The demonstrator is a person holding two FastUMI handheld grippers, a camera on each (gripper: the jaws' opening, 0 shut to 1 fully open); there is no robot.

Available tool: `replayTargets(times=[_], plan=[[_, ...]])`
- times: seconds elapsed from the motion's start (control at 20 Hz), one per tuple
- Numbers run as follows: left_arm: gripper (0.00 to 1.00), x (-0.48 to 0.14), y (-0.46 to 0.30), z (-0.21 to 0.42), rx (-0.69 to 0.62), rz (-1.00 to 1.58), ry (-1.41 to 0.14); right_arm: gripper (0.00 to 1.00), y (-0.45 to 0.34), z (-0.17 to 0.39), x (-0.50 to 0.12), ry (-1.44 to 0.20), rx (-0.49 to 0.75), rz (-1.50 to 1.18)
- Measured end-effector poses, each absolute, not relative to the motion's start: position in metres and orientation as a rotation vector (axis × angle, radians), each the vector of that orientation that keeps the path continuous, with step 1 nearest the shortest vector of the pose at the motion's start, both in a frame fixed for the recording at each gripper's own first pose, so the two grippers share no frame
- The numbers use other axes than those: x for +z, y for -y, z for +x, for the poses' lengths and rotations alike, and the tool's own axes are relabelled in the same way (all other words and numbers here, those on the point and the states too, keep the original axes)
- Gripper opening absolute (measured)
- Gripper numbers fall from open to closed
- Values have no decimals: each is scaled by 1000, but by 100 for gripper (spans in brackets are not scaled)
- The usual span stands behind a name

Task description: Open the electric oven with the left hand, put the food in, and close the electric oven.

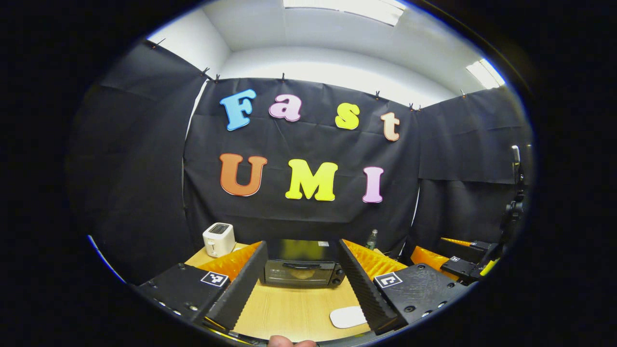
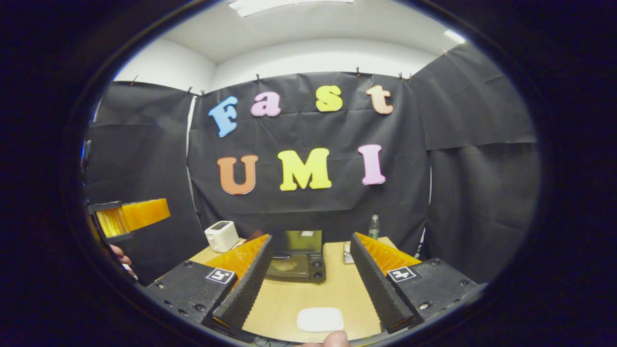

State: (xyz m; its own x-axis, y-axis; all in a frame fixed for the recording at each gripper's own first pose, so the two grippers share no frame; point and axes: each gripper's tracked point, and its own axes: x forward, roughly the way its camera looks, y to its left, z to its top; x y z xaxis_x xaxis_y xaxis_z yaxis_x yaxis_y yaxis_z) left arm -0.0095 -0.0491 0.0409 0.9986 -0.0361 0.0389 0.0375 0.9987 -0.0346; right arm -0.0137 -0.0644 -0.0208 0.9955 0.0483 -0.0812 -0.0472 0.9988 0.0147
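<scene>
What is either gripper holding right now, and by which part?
Nothing. The left gripper and the right gripper are both open with empty gaps; the oven stands shut farther back on the table.

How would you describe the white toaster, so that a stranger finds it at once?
Start at the wooden table before the black cloth wall. At its far edge stands the black electric oven; the toaster stands left of it, near the corner. It is small, boxy and white, the only light-coloured appliance there.
</scene>
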Motion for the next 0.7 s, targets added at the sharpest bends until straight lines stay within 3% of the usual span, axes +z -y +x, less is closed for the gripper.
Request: replayTargets(times=[0.3,0.7], plan=[[94,13,27,-93,-42,-64,6,96,20,-88,-31,-96,39,-3],[94,4,23,-119,-37,-73,-3,96,9,-119,-32,-100,45,-15]])
